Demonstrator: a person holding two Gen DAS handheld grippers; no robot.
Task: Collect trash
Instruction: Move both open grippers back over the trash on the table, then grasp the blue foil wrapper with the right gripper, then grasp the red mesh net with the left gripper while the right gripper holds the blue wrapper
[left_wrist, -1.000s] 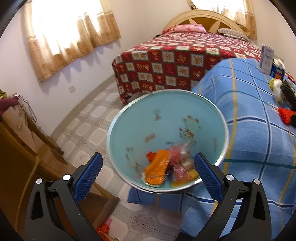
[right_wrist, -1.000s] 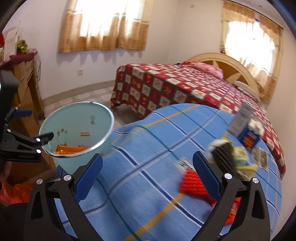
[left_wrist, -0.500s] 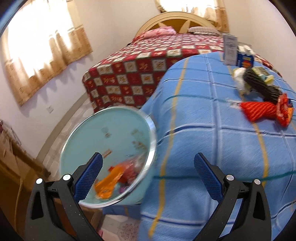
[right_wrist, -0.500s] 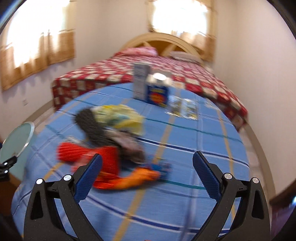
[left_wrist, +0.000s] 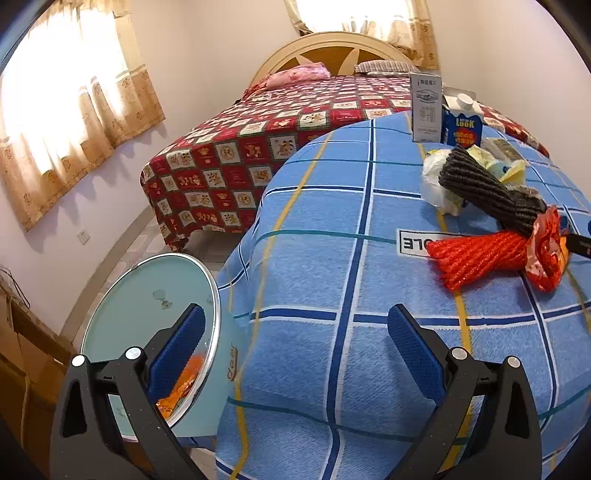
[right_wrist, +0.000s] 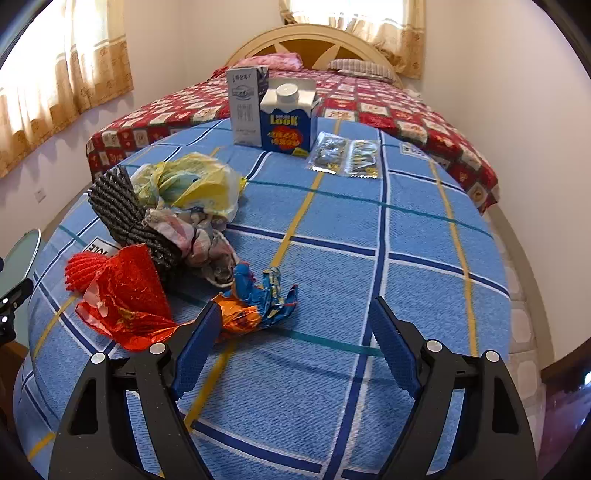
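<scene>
The fingers (right_wrist: 195, 354) of the right gripper (right_wrist: 295, 347) stand apart over the blue checked cover (right_wrist: 369, 229), with nothing pressed between them; the jaws have just been closing a little, and only the cover shows in the gap. The left finger of this gripper is just beside a crumpled orange and blue wrapper (right_wrist: 258, 299), but whether it touches the wrapper cannot be told. Next to the wrapper lies a red foil bag (right_wrist: 125, 299), partly over a red knitted piece (right_wrist: 81, 269). Behind them there is a dark grey knitted piece (right_wrist: 118, 206), a bundle of patterned cloth (right_wrist: 199, 240) and a yellow plastic bag (right_wrist: 195, 181).

Farther on the cover stand a white carton (right_wrist: 245, 107) and a blue carton (right_wrist: 288, 122), touching each other, and beside them lie two clear packets (right_wrist: 347, 155).

The left gripper (left_wrist: 295, 350) is also released and holds nothing. Its left finger (left_wrist: 177, 347) appears in front of the pale green bin (left_wrist: 155, 295), which stands on the floor close against the edge of the blue cover. Some orange trash (left_wrist: 184, 380) is visible inside the bin. Behind, a bed with a red patterned cover (left_wrist: 258, 147) stands by the wall.
</scene>
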